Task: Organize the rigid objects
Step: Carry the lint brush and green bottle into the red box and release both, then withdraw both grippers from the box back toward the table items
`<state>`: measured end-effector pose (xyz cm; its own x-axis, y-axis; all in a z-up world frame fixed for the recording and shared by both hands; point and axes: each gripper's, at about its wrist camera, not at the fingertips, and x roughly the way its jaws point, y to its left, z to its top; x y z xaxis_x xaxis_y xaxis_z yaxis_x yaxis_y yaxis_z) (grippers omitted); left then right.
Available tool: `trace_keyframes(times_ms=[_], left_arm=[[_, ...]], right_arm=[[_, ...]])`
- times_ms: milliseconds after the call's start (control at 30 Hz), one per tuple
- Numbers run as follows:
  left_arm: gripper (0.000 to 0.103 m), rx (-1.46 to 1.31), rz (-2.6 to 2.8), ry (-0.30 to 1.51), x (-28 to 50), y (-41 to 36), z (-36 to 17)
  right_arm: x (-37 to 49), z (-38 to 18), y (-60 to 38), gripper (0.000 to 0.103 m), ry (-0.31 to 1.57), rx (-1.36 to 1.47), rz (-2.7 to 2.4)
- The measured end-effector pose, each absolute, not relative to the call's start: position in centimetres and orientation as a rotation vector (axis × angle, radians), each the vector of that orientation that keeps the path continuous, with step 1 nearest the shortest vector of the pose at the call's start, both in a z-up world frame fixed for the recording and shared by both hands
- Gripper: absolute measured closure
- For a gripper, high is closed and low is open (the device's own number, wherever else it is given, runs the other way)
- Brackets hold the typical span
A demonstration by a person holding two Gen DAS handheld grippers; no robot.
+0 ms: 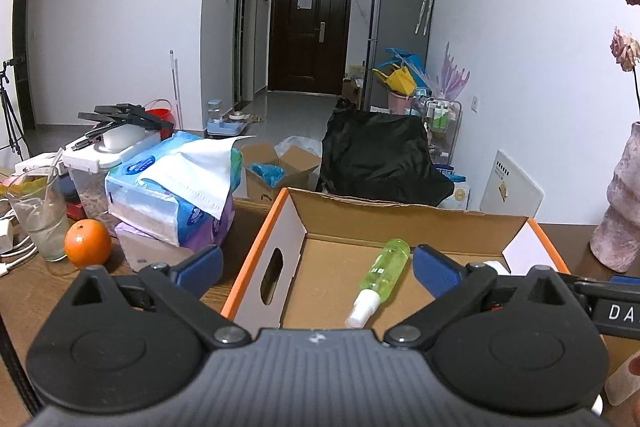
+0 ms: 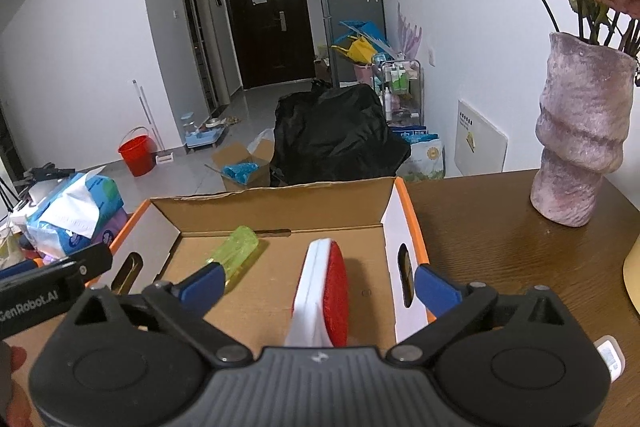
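A: So, where have the things ended up?

B: Inside the open orange-edged cardboard box (image 2: 406,211) on the brown wooden bench (image 2: 500,227). The translucent green plastic spray bottle (image 1: 385,264) with its white nozzle lies on its side on the box floor, toward the left wall. The white brush with a red scrubbing pad (image 2: 326,291) lies on the same floor nearer the right wall — the two are apart.

A: And the tools?

B: The left hand-held gripper (image 1: 316,261) has its blue-padded fingers spread wide, nothing pinched; the bottle lies loose between them. The right hand-held gripper (image 2: 316,285) is spread too, the brush lying free between its pads.

A: Anything beside the box?

B: A mottled pink ceramic vase (image 2: 580,135) of dried roses stands to its right — an orange (image 1: 88,243) and blue tissue packs (image 1: 176,195) to its left.
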<state>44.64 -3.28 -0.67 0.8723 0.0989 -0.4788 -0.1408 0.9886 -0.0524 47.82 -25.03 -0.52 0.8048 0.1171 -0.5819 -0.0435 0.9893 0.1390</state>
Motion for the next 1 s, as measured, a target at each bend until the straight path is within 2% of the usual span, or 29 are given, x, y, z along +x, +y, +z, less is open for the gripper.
trace_keyframes(times_ms=[1000], left_arm=[[0.000, -0.043, 0.096, 0.488, 37.2, -3.7, -0.2]], right_arm=[[39.0, 0.3, -25.0, 0.001, 0.546, 0.041, 0.129]])
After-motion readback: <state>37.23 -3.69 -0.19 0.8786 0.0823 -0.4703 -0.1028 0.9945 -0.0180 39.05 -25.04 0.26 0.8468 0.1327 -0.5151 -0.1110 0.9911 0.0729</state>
